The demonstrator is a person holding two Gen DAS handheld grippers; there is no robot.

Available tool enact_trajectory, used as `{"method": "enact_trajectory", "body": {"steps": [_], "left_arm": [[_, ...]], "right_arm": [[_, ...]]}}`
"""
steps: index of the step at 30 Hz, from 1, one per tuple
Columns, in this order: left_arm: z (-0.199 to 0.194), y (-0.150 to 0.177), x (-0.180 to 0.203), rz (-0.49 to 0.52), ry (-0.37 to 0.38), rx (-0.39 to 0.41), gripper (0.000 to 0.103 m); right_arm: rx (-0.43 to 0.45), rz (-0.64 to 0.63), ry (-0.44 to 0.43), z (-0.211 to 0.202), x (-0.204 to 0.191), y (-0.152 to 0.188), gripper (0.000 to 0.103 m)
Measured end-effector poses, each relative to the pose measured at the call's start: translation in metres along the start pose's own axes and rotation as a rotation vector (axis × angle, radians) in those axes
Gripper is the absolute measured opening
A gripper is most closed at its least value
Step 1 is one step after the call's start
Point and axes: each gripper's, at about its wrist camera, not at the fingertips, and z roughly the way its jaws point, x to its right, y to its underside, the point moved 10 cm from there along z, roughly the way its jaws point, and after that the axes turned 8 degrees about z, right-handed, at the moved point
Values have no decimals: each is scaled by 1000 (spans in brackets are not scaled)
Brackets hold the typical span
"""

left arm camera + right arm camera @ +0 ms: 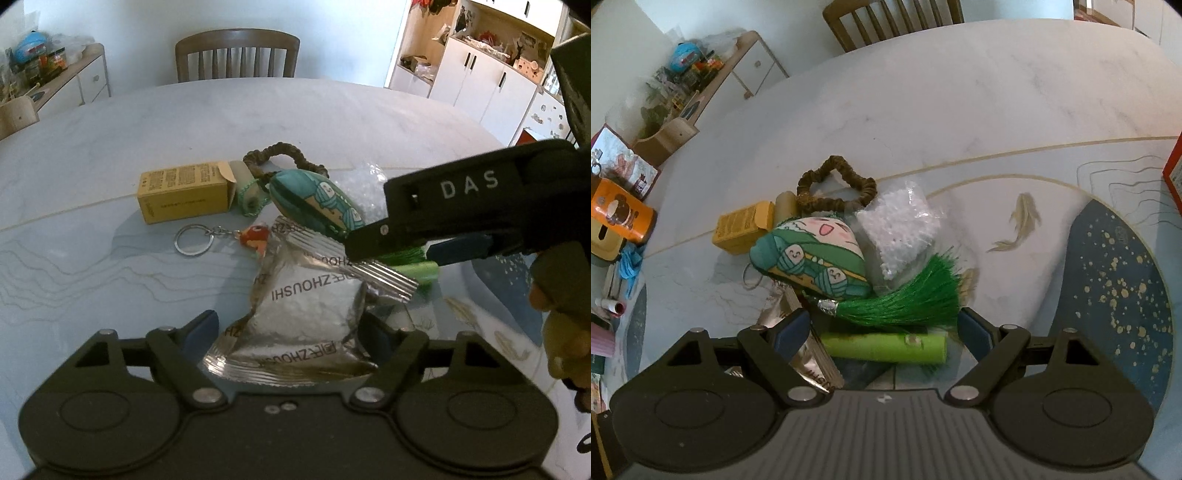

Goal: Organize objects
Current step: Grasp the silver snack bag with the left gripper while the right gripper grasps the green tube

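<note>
Left gripper [288, 332] had jaws wide, straddling the silver foil pouch [314, 302] at lower centre of the left view, not closed on it. Right gripper [882, 332] also had jaws wide, with the green tube [886, 347] and green tassel [905, 299] between them, no grip visible.

Progress looked early: everything sat in one heap mid-counter [960, 110], nothing sorted. The pile held a teal plush charm [812, 258], a bag of white beads [901, 229] to its right, a brown scrunchie [834, 184] above, a yellow box [184, 195] at left with its flap open, and a keyring with red fish [221, 236]. The pouch was crinkled, with crimped ends.
</note>
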Motion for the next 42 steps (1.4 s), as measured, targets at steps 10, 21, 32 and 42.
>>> {"method": "enact_trajectory", "body": {"steps": [10,21,32,42], "left_arm": [[-6,2,-4,9,1,11,63],[-20,17,-15,-48,-21,12,59],[-43,37,-31,-162,-60,7,58],[-46,39,-31,-172,-64,13,58]], "right_arm": [[-11,-59,-22,-3,-5,11,87],[-26,-162,-49,-10,-4,24,87],[-42,-354,-44,-12,-16,42,68],[-80,-530,-80,-15,-35,56,33]]}}
